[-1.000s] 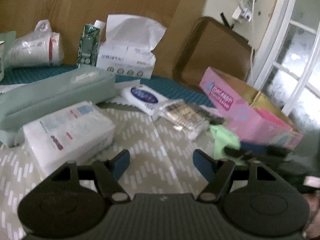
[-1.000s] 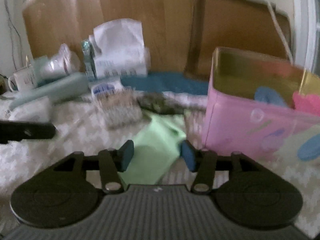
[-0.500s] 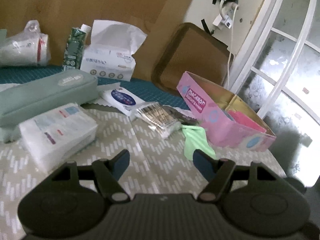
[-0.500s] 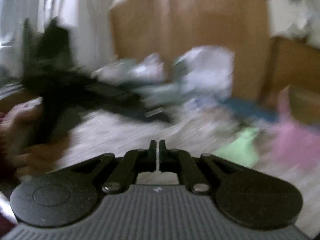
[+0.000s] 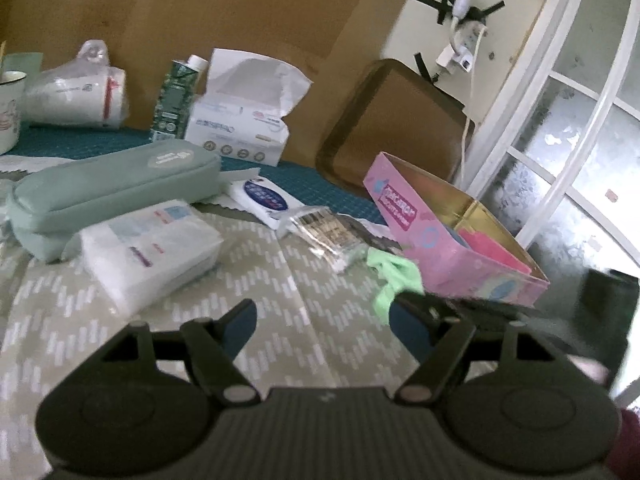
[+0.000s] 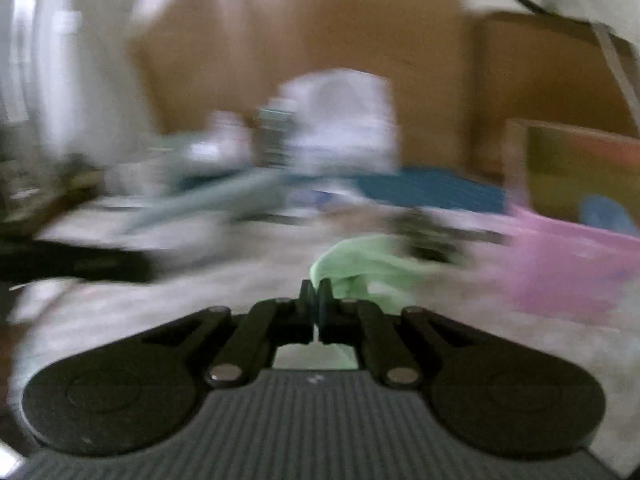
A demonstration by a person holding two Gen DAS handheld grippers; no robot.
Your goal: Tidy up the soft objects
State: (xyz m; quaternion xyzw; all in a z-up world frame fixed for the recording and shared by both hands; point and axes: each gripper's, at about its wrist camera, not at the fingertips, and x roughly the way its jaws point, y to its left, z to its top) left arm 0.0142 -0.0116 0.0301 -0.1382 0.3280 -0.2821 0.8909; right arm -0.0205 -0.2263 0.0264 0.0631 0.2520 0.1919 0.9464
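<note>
A light green cloth (image 5: 394,270) lies on the patterned tablecloth beside the open pink box (image 5: 400,212), which holds pink and blue pieces. In the blurred right wrist view my right gripper (image 6: 317,288) is shut on a bunched edge of the green cloth (image 6: 372,264), with the pink box (image 6: 560,264) to its right. The right gripper (image 5: 406,300) also shows as a dark shape at the cloth's near end. My left gripper (image 5: 322,320) hovers over bare tablecloth, its jaws opening with nothing between them. A white tissue pack (image 5: 152,248) lies ahead on its left.
A grey-green pouch (image 5: 112,188), a wipes packet (image 5: 264,196) and a clear packet (image 5: 324,232) lie mid-table. At the back stand a tissue box (image 5: 240,132), a green carton (image 5: 176,96), bagged cups (image 5: 76,96) and a brown tray (image 5: 392,128). A window frame is on the right.
The right jaws went from open over the green cloth to shut on it, and the cloth's near edge is now lifted. The left gripper drew back and up, its jaws slightly wider.
</note>
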